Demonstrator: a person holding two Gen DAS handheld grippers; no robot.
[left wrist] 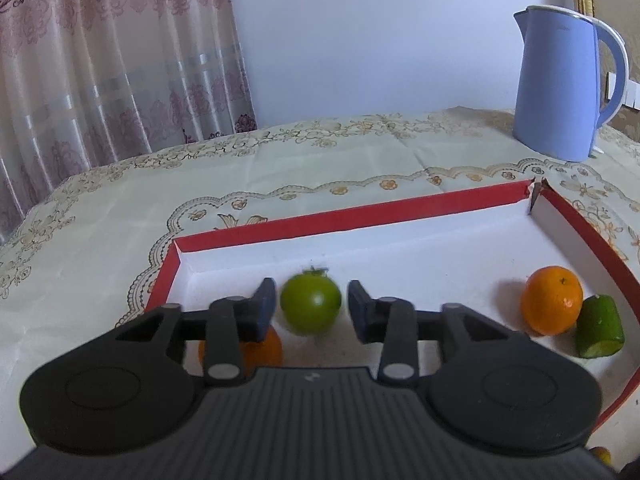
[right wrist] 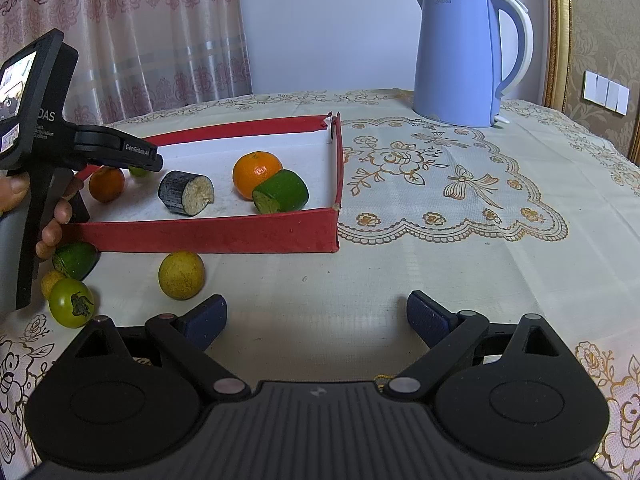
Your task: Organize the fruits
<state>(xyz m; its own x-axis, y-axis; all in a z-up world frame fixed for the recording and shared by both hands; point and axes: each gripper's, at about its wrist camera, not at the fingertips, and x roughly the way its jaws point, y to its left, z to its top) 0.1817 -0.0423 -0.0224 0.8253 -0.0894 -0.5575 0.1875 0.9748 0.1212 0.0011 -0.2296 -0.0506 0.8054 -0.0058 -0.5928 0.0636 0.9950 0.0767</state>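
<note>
A red-walled tray (left wrist: 360, 210) with a white floor lies on the table; it also shows in the right wrist view (right wrist: 208, 232). My left gripper (left wrist: 312, 306) is open over the tray, with a blurred green tomato (left wrist: 311, 303) between its fingers, apart from both pads. An orange (left wrist: 260, 346) lies under its left finger. Another orange (left wrist: 552, 299) and a green cut piece (left wrist: 600, 332) lie at the tray's right. My right gripper (right wrist: 316, 318) is open and empty above the tablecloth. Outside the tray lie a yellow fruit (right wrist: 182, 275), a green tomato (right wrist: 71, 302) and a green cut piece (right wrist: 76, 259).
A blue kettle (right wrist: 464, 56) stands at the back of the table. A dark cut piece (right wrist: 186, 193) lies in the tray. A small yellow fruit (right wrist: 51, 282) sits by the left hand. A curtain (left wrist: 112, 60) hangs behind on the left.
</note>
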